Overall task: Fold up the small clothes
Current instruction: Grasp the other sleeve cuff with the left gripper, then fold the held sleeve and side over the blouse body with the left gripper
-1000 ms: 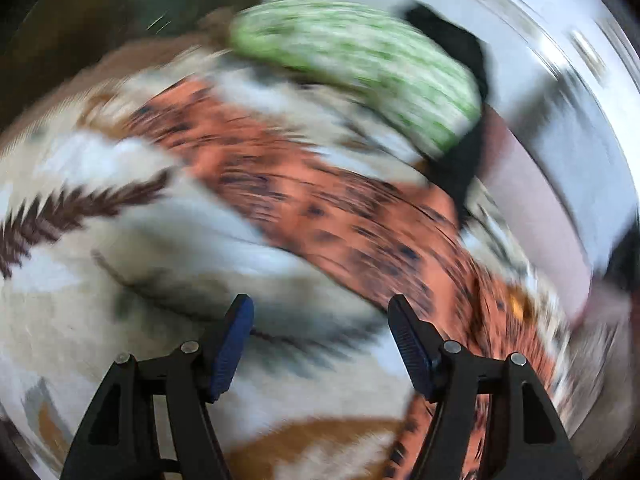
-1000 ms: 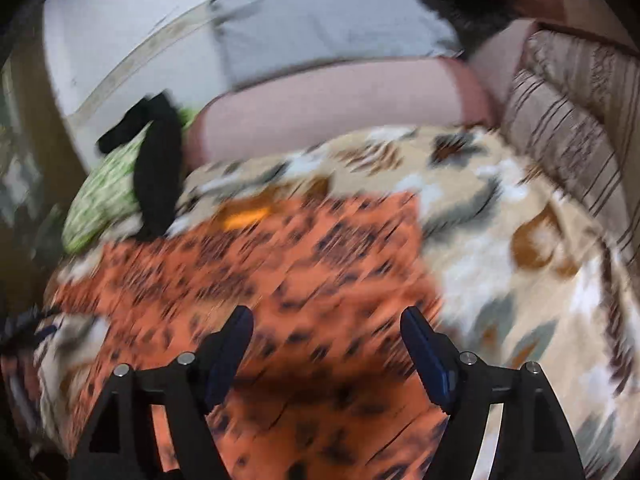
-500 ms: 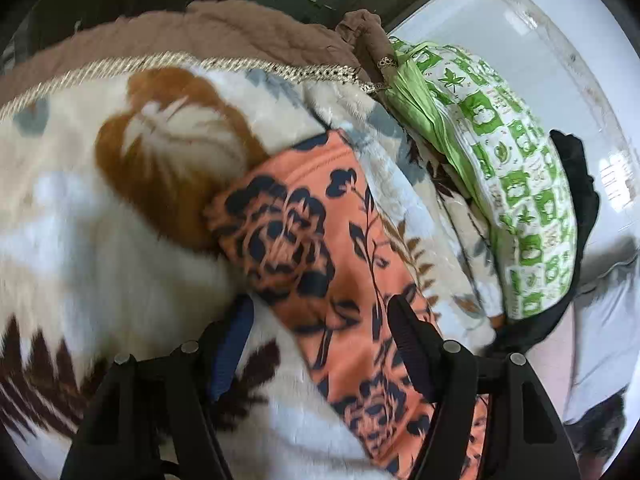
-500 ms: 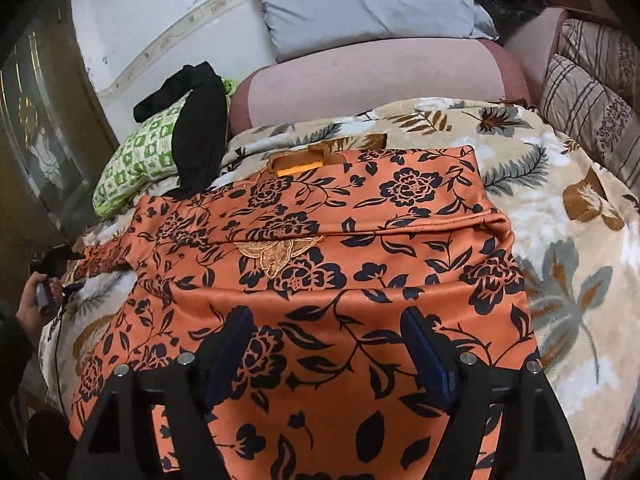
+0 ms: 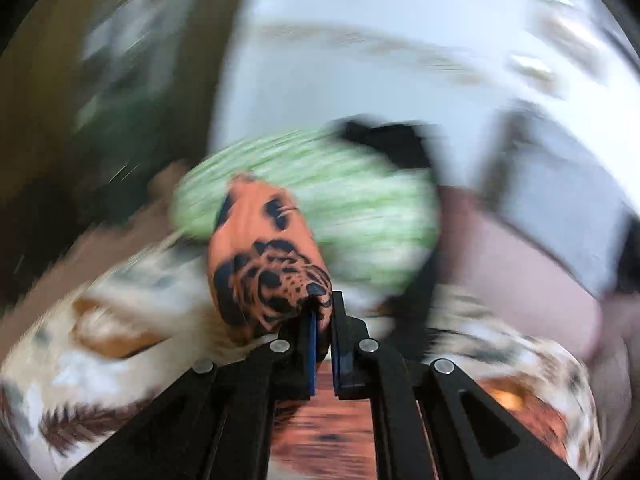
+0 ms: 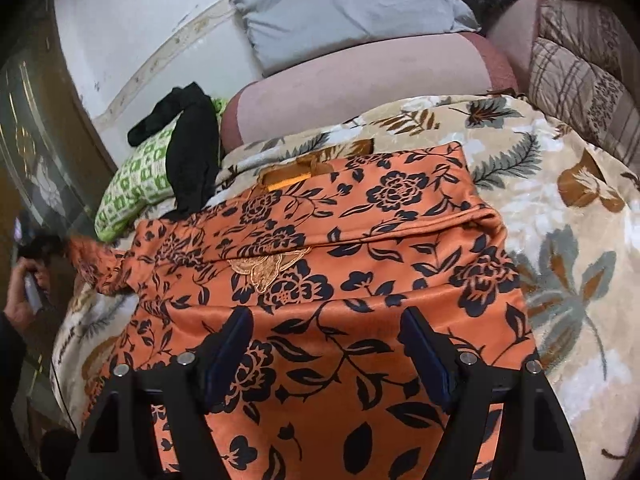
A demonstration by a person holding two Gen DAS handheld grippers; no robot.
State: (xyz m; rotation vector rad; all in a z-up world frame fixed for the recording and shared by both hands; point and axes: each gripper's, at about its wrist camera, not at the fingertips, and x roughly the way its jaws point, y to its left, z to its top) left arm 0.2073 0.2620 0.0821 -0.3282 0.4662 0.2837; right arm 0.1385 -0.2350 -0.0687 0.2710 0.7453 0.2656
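the left gripper (image 5: 322, 312) had just snapped closed on the sleeve end of the orange garment with black flowers (image 6: 320, 280); a moment earlier its jaws stood wide over that sleeve lying flat, and now a bunched knot of orange cloth stuck out from between the blue pads (image 5: 311, 344). the whole left view smeared, so that hand was swinging, and the sleeve looked lifted off the bed. seen from the right side, the sleeve (image 6: 100, 264) was pulled out taut toward the left edge of the bed.

the rest of the garment lay spread on the cream fleece blanket with brown and grey leaves (image 6: 560, 200), its embroidered neckline facing up. the right gripper (image 6: 328, 352) hung low over the lower body of the garment, jaws wide apart, pinching nothing, the cloth a little closer under it than before.

with the sleeve caught, the first fold looked ready to begin: i judged the sleeve would be carried inward across the chest. the green and white patterned pillow (image 6: 136, 184) and the black cloth (image 6: 192, 148) draped on it sat well clear.
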